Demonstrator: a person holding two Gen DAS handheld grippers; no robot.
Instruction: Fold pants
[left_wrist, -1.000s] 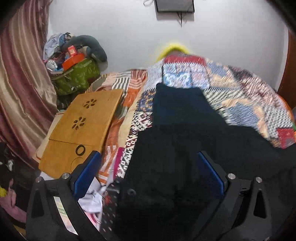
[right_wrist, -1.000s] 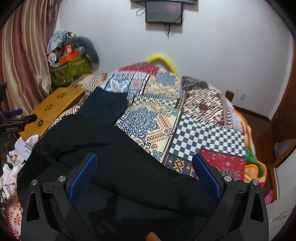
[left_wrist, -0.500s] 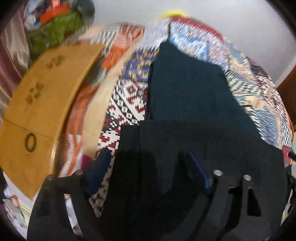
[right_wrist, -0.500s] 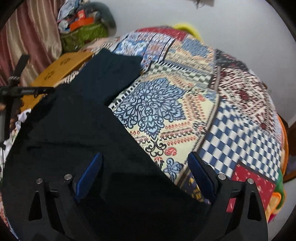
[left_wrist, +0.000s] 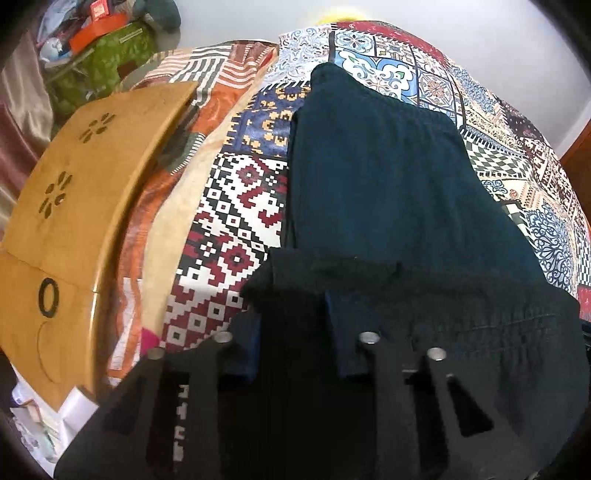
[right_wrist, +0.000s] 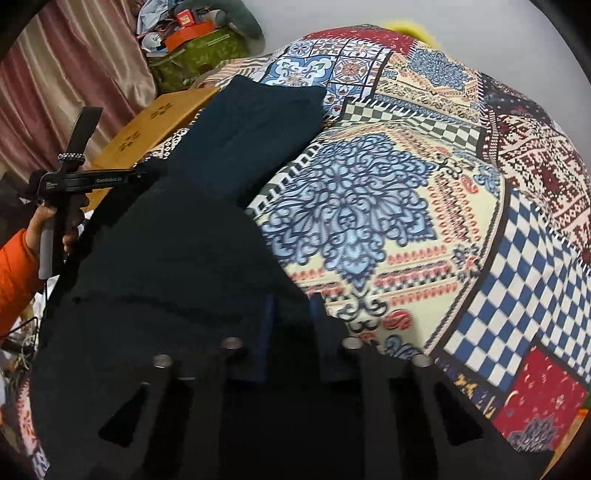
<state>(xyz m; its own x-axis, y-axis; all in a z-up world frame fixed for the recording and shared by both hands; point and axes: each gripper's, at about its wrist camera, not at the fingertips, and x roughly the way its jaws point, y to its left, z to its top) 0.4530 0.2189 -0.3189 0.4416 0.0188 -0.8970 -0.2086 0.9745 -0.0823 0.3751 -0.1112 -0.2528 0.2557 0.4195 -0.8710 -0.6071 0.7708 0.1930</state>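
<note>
We see the green bag, upper left, heaped with clutter. Dark pants lie centre-frame on the patchwork bedspread. Left gripper and right gripper each clamp the pants' near edge.

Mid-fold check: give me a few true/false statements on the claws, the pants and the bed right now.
1. Both claws are shut on the pants. True: left claw, right claw.
2. The pants lie on bare wood. False: on a patchwork quilt.
3. A wooden tray sits left of the pants. True.
4. The pants are bright red. False: dark teal.
</note>
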